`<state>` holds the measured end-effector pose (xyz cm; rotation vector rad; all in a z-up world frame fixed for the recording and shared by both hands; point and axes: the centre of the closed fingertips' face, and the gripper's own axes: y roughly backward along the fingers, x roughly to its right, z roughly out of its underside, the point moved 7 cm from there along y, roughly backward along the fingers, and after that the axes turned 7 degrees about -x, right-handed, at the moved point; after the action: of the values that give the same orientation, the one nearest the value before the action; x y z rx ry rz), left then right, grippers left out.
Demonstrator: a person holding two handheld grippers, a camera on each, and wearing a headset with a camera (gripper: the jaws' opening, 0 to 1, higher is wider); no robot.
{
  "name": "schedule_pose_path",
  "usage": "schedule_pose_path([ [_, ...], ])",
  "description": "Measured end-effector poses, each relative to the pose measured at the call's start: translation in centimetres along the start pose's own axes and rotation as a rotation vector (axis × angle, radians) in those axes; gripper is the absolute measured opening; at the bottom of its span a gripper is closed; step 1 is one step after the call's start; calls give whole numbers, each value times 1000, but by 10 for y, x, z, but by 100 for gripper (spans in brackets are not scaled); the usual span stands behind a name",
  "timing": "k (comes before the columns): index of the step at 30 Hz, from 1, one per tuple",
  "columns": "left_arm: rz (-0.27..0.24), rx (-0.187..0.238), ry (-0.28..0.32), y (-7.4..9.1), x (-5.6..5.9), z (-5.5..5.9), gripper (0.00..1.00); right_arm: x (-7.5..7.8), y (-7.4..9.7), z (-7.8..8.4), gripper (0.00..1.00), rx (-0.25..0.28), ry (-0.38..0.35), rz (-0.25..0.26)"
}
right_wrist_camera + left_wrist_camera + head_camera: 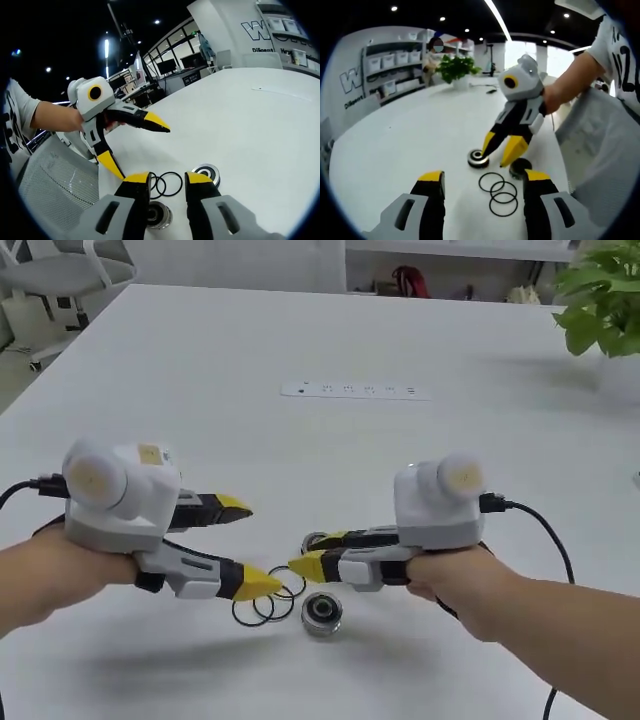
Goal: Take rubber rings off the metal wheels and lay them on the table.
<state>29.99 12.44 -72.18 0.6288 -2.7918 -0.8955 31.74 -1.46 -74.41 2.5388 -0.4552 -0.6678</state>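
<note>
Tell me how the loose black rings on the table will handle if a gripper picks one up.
The rings are thin hoops lying flat on the table, so they would probably flop and bend when lifted. They look light and would likely slide if nudged. They overlap, so lifting one may drag another along. Lying flat, they shouldn't roll.

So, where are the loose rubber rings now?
Head view: the rubber rings lie on the table near the left gripper, left of a metal wheel.
</note>
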Motion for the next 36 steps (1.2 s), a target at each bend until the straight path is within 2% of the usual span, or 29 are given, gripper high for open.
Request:
schedule_pose_path([
  [9, -9, 14, 13, 1, -2, -2, 64, 1, 6, -5, 25, 18, 9, 10],
  [17, -15, 17, 18, 1, -4, -4, 63, 9, 15, -8, 27, 37, 5, 39],
  [27, -16, 17, 25, -4, -6, -5, 62, 21, 24, -3, 27, 28, 12, 82],
  [36, -17, 27, 44, -11, -11, -8, 60, 31, 26, 5, 27, -5, 39, 115],
])
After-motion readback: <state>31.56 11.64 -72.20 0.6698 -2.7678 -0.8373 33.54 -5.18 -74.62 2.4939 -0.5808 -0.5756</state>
